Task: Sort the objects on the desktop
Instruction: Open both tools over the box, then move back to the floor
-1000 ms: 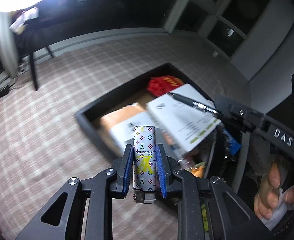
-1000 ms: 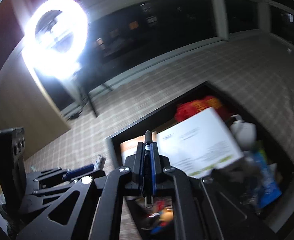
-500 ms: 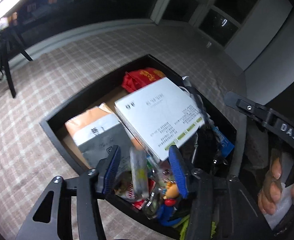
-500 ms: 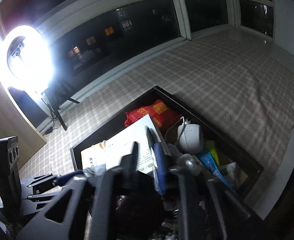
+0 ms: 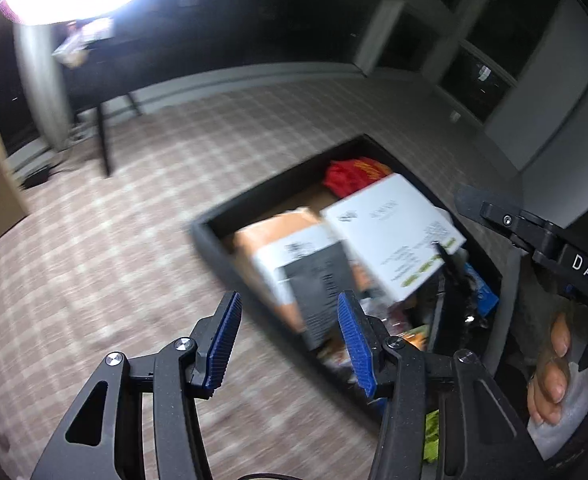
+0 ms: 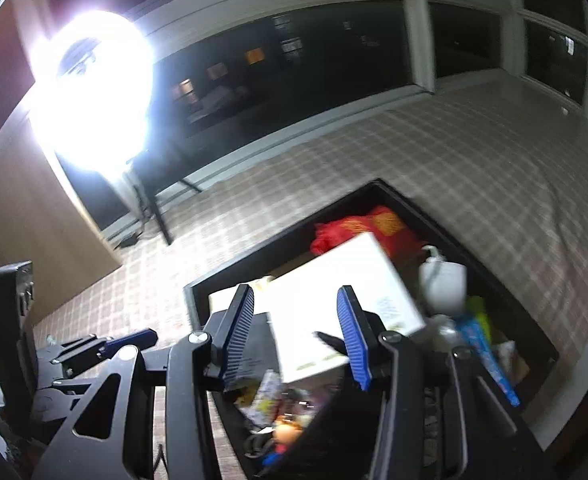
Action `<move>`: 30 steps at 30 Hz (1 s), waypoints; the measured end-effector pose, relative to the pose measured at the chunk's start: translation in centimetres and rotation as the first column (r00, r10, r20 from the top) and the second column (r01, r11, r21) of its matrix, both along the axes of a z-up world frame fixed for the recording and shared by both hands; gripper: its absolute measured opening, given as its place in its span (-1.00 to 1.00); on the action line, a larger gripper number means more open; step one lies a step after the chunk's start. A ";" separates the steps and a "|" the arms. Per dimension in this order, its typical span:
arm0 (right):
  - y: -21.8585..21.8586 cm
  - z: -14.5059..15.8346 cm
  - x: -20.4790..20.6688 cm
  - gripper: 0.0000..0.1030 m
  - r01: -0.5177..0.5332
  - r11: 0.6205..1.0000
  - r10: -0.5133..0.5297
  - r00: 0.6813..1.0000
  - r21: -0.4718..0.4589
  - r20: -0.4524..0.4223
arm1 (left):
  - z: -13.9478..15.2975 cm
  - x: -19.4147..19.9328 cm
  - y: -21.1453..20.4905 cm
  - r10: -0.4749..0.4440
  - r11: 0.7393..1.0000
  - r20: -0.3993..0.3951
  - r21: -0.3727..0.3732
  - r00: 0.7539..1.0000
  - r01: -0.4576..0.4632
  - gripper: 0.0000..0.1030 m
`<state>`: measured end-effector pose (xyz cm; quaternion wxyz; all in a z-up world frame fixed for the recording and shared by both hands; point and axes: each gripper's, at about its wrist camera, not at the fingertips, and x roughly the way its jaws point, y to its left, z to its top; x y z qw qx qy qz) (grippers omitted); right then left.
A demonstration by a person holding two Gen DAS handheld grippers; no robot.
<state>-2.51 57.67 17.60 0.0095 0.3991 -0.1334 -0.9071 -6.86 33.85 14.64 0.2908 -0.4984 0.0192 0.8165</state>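
Both sets of jaws are spread with nothing between them: left gripper (image 5: 287, 344) holding its gap, right gripper (image 6: 294, 340) opening wider. A second ago the left pinched a patterned lighter and the right a black pen (image 5: 448, 258). That pen now lies on the white booklet (image 5: 390, 236) in the crowded black tray (image 5: 213, 248); the lighter's lost in clutter. Risk: pen rolling off that tilted booklet, I'd guess.
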 end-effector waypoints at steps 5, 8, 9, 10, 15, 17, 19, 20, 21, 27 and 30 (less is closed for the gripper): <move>-5.3 -0.2 -1.6 -0.17 -0.145 0.989 0.145 0.989 0.004 0.006 | -0.3 0.1 -7.2 0.149 0.989 0.004 -0.022 0.989 -0.148 -0.07; -9.5 -0.7 -2.2 -0.17 -0.249 0.968 0.249 0.968 0.008 0.018 | -0.9 0.6 -12.7 0.257 0.966 0.009 -0.042 0.966 -0.256 -0.07; -11.4 -0.9 -2.4 -0.17 -0.292 0.956 0.292 0.956 0.011 0.023 | -1.2 0.8 -14.2 0.285 0.958 0.015 -0.047 0.958 -0.284 -0.07; -12.5 -1.1 -2.5 -0.17 -0.318 0.948 0.318 0.948 0.012 0.028 | -1.4 1.0 -15.7 0.315 0.948 0.018 -0.053 0.949 -0.314 -0.07; -20.4 -2.4 -2.6 -0.17 -0.483 0.876 0.481 0.875 0.009 0.055 | -2.4 3.0 -24.8 0.479 0.874 0.014 -0.095 0.878 -0.476 -0.07; -23.1 -2.9 -2.2 -0.17 -0.533 0.846 0.531 0.845 0.007 0.064 | -2.7 4.1 -27.8 0.522 0.848 0.009 -0.110 0.853 -0.518 -0.07; -25.5 -3.4 -1.7 -0.17 -0.574 0.819 0.572 0.817 0.008 0.075 | -2.9 5.0 -30.2 0.552 0.829 0.009 -0.115 0.834 -0.547 -0.07; -26.6 -3.6 -1.4 -0.17 -0.595 0.804 0.593 0.801 0.007 0.081 | -3.1 5.7 -32.0 0.570 0.816 0.007 -0.121 0.822 -0.565 -0.07; -27.8 -3.9 -1.0 -0.17 -0.619 0.785 0.616 0.783 0.006 0.088 | -3.2 6.2 -32.9 0.576 0.811 0.004 -0.128 0.817 -0.571 -0.07; -33.8 -5.2 1.5 -0.17 -0.726 0.687 0.719 0.683 0.016 0.129 | -4.5 9.0 -38.7 0.549 0.811 -0.028 -0.224 0.835 -0.541 0.03; -36.5 -5.9 3.0 -0.17 -0.764 0.645 0.754 0.638 0.010 0.152 | -5.6 10.0 -41.1 0.491 0.831 -0.028 -0.286 0.871 -0.477 0.07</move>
